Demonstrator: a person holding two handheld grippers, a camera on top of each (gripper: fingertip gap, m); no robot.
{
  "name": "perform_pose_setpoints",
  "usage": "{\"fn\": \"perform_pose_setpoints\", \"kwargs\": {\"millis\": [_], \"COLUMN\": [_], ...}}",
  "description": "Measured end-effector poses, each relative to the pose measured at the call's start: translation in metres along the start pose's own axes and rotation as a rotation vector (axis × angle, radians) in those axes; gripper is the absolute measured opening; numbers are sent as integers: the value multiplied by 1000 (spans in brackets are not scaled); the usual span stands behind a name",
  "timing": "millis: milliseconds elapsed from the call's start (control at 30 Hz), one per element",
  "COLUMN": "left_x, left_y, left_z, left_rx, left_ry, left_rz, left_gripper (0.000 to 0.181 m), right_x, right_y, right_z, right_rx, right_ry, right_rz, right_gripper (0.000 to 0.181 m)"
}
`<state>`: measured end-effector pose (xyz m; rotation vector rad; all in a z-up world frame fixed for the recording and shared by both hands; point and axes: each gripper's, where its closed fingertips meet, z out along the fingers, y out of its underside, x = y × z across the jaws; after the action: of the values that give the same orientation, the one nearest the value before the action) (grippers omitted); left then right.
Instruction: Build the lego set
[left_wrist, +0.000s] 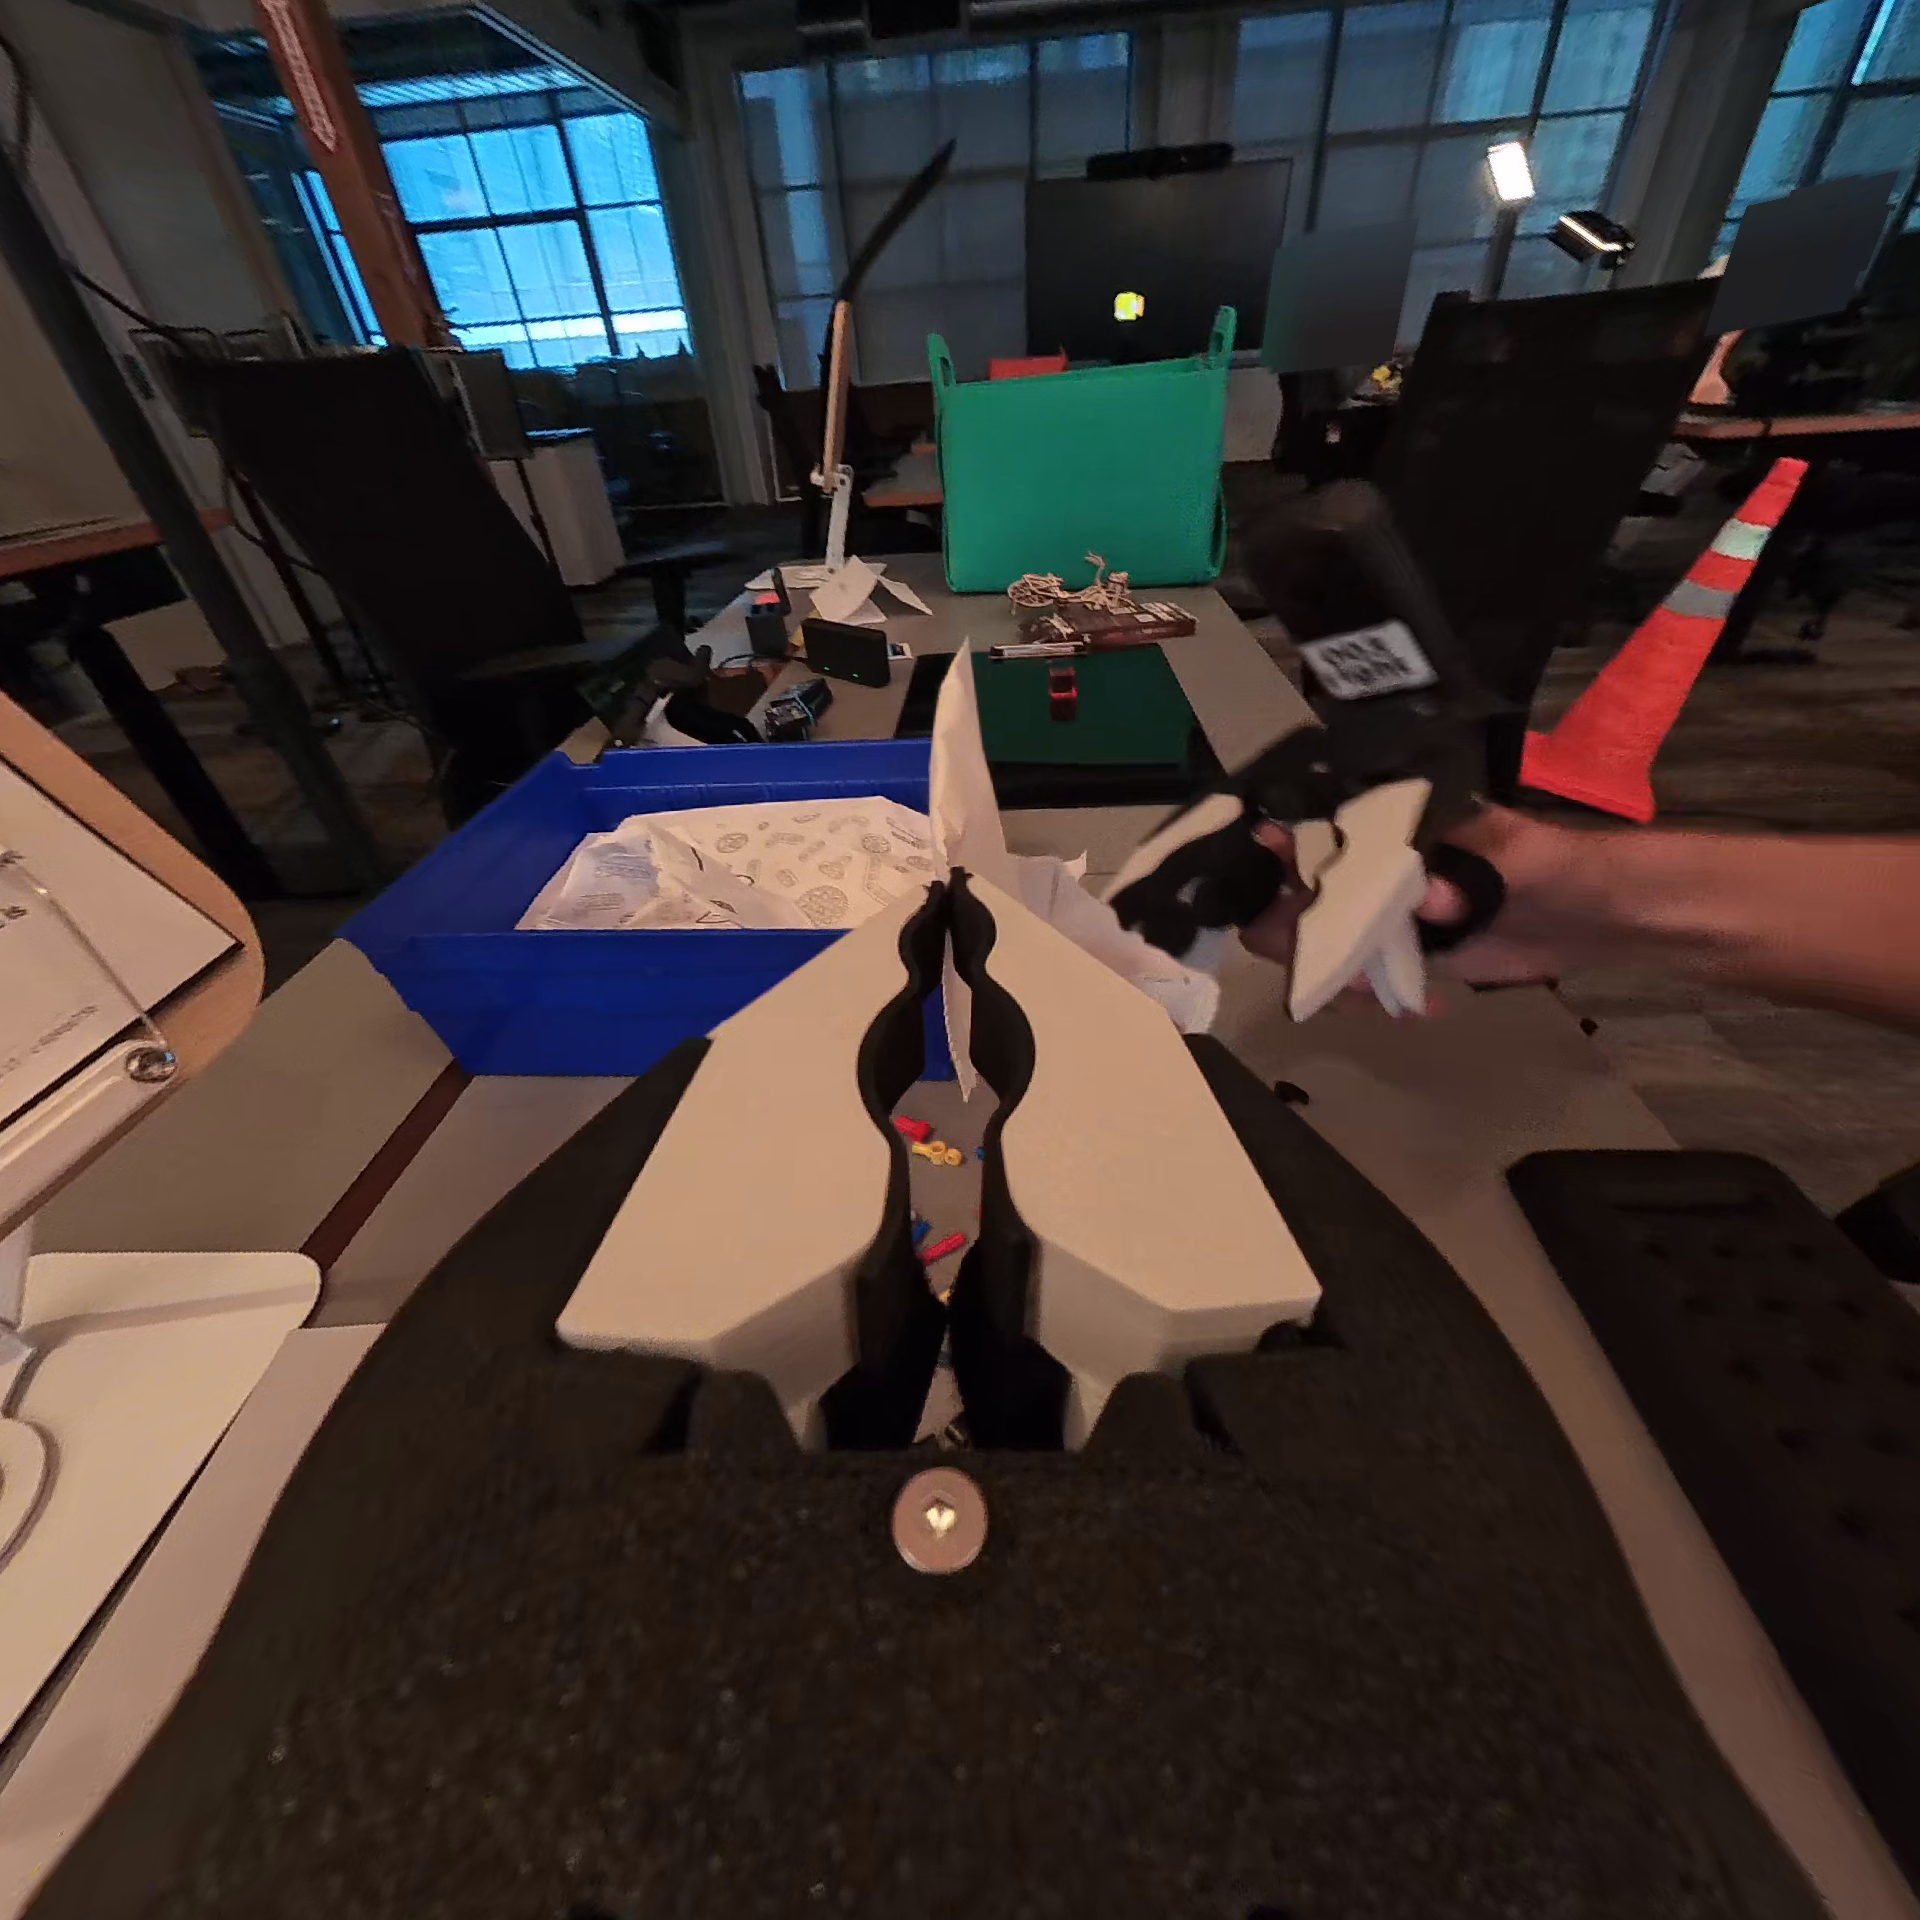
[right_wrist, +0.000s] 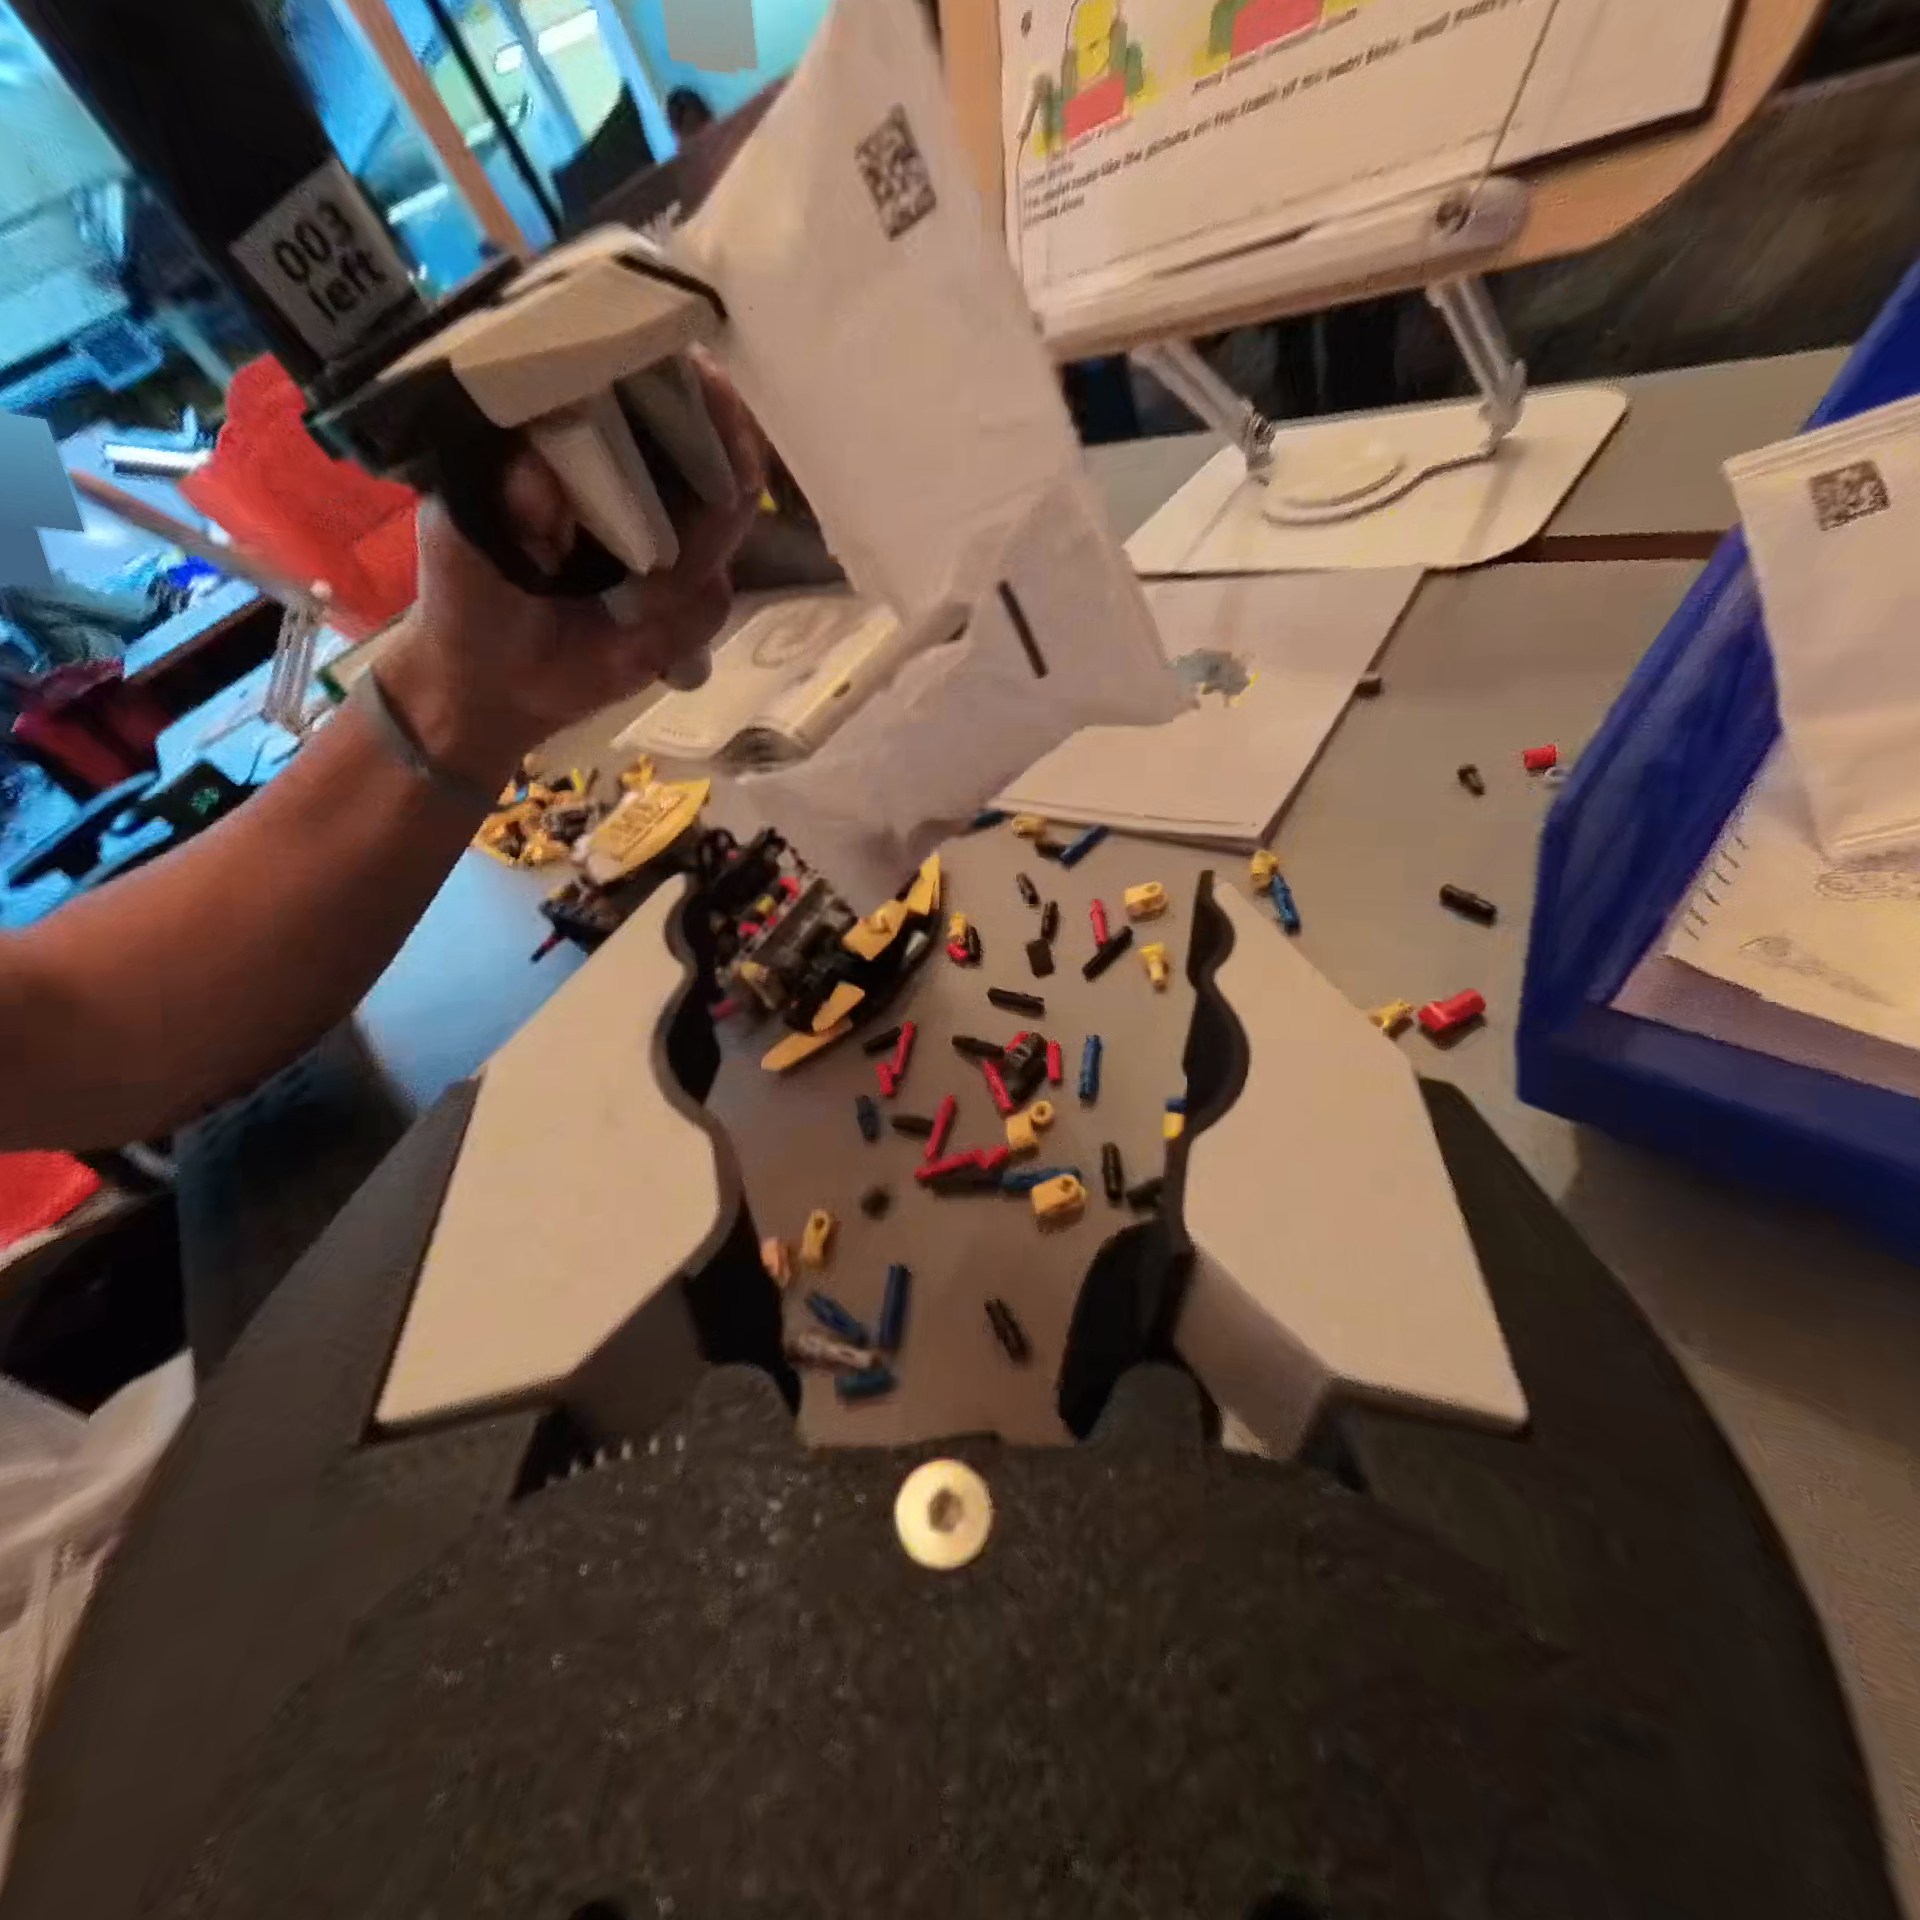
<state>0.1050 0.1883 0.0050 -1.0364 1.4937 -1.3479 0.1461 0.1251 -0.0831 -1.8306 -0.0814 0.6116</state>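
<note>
- A white bag is clamped between the left gripper fingers, above the table.
- The right gripper is held spread over scattered pieces.

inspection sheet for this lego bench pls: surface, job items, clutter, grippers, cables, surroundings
Surface: grey table, loose pieces spread over it.
Job's things: small red, blue, yellow and black lego pieces scattered; partly built black and yellow model beside them; white paper bag held above them; instruction sheet on a stand.
Clutter: blue bin holding white bags and printed paper; booklet.
Grippers: left gripper shut on the white paper bag; right gripper open, empty, above the pieces.
Cables: nothing seen.
Surroundings: green fabric bin, orange cone, dark monitor, large windows.
</note>
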Motion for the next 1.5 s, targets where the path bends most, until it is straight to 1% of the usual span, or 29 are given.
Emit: {"fn": "perform_pose_setpoints", "kwargs": {"millis": [33, 67, 100, 167, 233, 267, 300, 333, 400, 500, 567, 633, 733, 767, 833, 900, 967, 1033, 1067, 1167, 1267, 1333, 1400, 1433, 1500], "left_x": [0, 1, 2, 4, 5, 7, 9, 10, 8, 0, -3, -1, 6, 8, 11, 9, 7, 4, 3, 3, 4, 8, 6, 0, -16], "left_y": [0, 2, 3, 7, 10, 12, 13, 14, 19, 26, 36, 48, 64, 68, 77, 89, 98, 107, 110, 114, 112, 103, 85, 77, 68], "left_z": [0, 0, 1, 2, 4, 4, 5, 5, 4, -1, 0, 5, 17, 21, 28, 33, 35, 35, 35, 33, 28, 24, 20, 18, 17], "left_rx": [1, -1, -4, -3, -3, -4, -6, -13, -44, -79, -131, -199, -301, -328, -382, -438, -464, -495, -502, -498, -466, -402, -295, -249, -198], "left_ry": [-12, -21, -28, -30, -31, -25, -16, -11, -26, -35, -27, -17, -10, -10, -16, -33, -38, -38, -43, -55, -88, -75, -53, -54, -57], "left_rz": [-5, -11, -16, -38, -54, -64, -70, -67, -46, -58, -52, -18, 74, 103, 154, 212, 235, 242, 251, 220, 178, 62, -102, -182, -295], "left_gripper": [0, 0, 0, 0, 0, 0, 0, 0, 0, 0, 0, 0, 0, 0, 0, 0, 0, 0, 0, 2, 22, 28, 28, 29, 37], "right_x": [-6, -7, -11, -14, -9, -8, -6, -2, 6, 17, 25, 27, 33, 32, 29, 33, 34, 36, 37, 44, 47, 45, 40, 35, 27], "right_y": [0, 1, 2, 3, 10, 14, 16, 15, 6, 4, 0, -7, -11, -14, -22, -24, -21, -23, -25, -47, -83, -97, -106, -109, -110], "right_z": [3, 6, 8, 10, 14, 16, 17, 13, 0, -17, -27, -31, -32, -30, -25, -21, -16, -12, -10, -10, -11, -11, -9, -6, -3], "right_rx": [53, 77, 89, 113, 77, 47, 26, 24, 42, -40, -150, -299, -617, -684, -775, -888, -948, -989, -1013, -1048, -1019, -995, -948, -903, -837], "right_ry": [51, 139, 215, 363, 474, 492, 506, 532, 595, 658, 719, 738, 667, 621, 569, 534, 479, 443, 416, 409, 463, 479, 489, 495, 488], "right_rz": [-10, -51, -103, -159, -186, -199, -202, -204, -234, -360, -576, -881, -1259, -1367, -1579, -1793, -1976, -2138, -2176, -2194, -2285, -2326, -2401, -2446, -2496], "right_gripper": [90, 89, 82, 63, 51, 49, 40, 19, 7, 3, 3, 3, 3, 4, 3, 4, 4, 3, 3, 3, 3, 3, 3, 3, 2]}}
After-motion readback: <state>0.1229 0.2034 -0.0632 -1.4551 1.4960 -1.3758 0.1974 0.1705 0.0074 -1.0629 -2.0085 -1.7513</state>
